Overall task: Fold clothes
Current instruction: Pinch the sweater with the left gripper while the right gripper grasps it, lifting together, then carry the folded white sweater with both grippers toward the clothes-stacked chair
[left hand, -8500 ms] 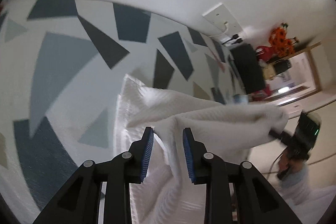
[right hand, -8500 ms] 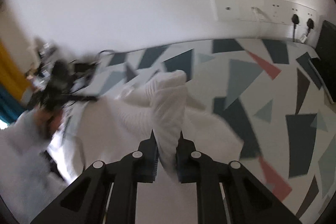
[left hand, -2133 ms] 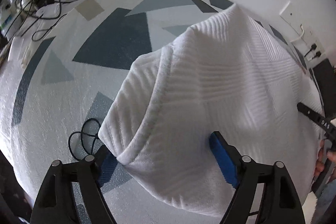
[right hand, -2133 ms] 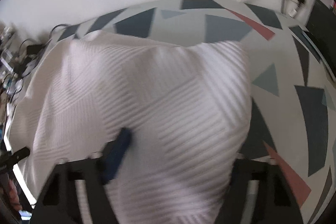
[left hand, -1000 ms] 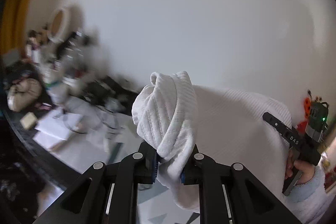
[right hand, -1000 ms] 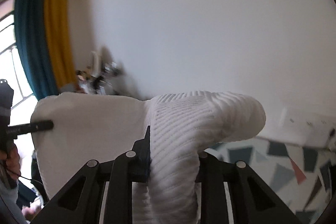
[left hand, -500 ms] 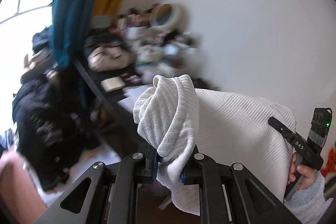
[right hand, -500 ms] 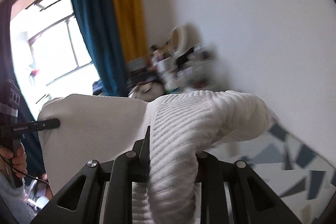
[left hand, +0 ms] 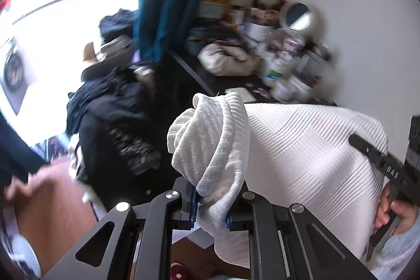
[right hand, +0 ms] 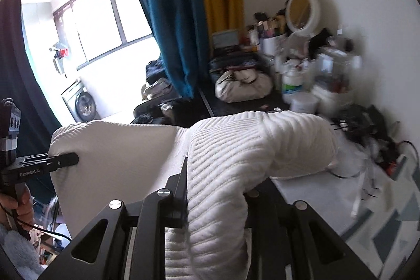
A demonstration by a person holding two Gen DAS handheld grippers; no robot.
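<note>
A white ribbed garment (left hand: 302, 148) hangs stretched in the air between my two grippers. My left gripper (left hand: 210, 211) is shut on a bunched corner of it, which bulges above the blue pads. My right gripper (right hand: 215, 201) is shut on the other corner (right hand: 236, 156), which drapes over its fingers and hides the tips. Each gripper shows in the other's view: the right one (left hand: 378, 162) at the far right, the left one (right hand: 52, 162) at the far left, both pinching the cloth's top edge.
A cluttered dark desk (right hand: 236, 106) with bottles, a round mirror (right hand: 304, 9) and bags stands by the white wall. Teal and yellow curtains (right hand: 178, 17) hang beside a bright window. A pile of dark clothes (left hand: 113, 127) lies left. The patterned bed cover (right hand: 380, 235) shows lower right.
Both grippers have swung left with the garment still held up between them; the view has moved from the white wall and bed toward the desk, curtains and window.
</note>
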